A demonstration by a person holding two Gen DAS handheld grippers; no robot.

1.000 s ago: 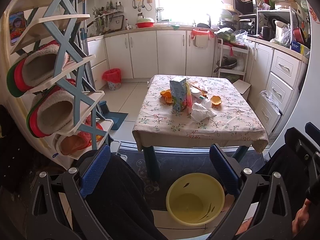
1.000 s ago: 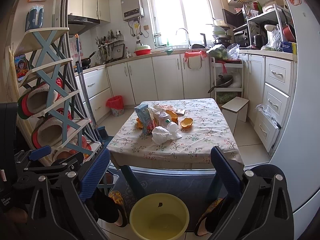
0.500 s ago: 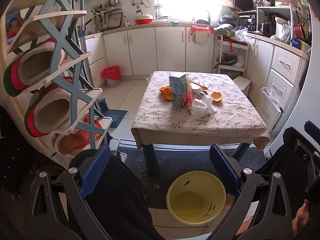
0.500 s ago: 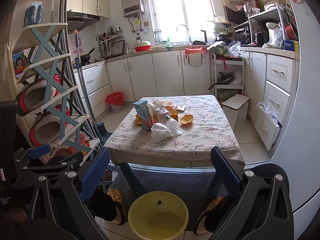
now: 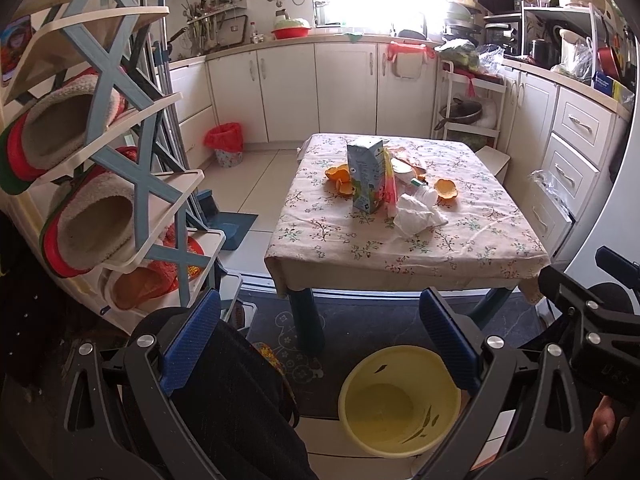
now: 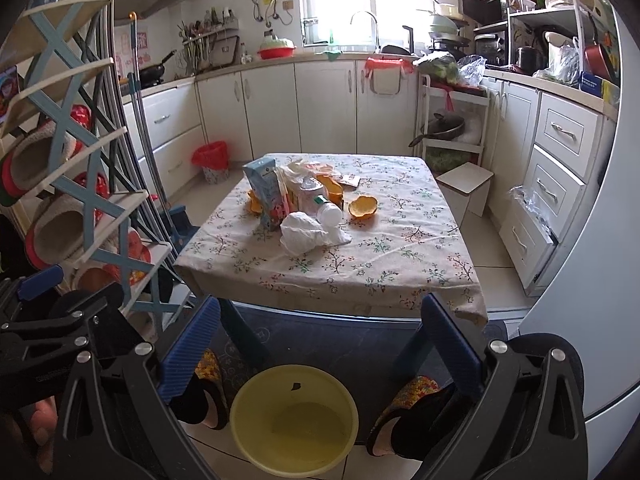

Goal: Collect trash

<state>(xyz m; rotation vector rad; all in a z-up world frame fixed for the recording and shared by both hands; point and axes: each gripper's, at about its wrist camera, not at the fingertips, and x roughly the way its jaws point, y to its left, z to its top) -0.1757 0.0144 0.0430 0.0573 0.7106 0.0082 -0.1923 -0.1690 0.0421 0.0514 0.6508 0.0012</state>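
Left wrist view: left tongs point(image 5: 320, 344) spread wide, blue pads empty, held low above the floor in front of the surface point(image 5: 460, 240). Yellow basin point(image 5: 400, 400) on the floor just below and between the pads, inside mostly bare with a few dark scraps. Person's dark trouser leg point(image 5: 240, 400) under the left pad. Right tongs body and a hand point(image 5: 600, 436) at the right edge.

Right wrist view: right tongs point(image 6: 320, 344) also spread wide, nothing pinched, same low height facing the surface point(image 6: 400, 260). Yellow basin point(image 6: 294, 416) between the pads on the floor, a patterned slipper point(image 6: 208, 384) on each side of it.

Trash sits mid-surface on the floral cloth, well apart from both tongs: blue carton point(image 5: 366, 176) upright, crumpled white tissue point(image 5: 416, 216) in front of it toward the camera, white plastic bottle point(image 5: 426, 196) lying just behind the tissue, orange peels point(image 5: 446, 188) right of the bottle and more peel point(image 5: 338, 174) left of the carton. Clear plastic wrapper point(image 6: 296, 172) behind the carton in the right wrist view.

Shoe rack point(image 5: 132, 160) with slippers at left. Red-lined bin point(image 5: 226, 148) by the cabinets at back.
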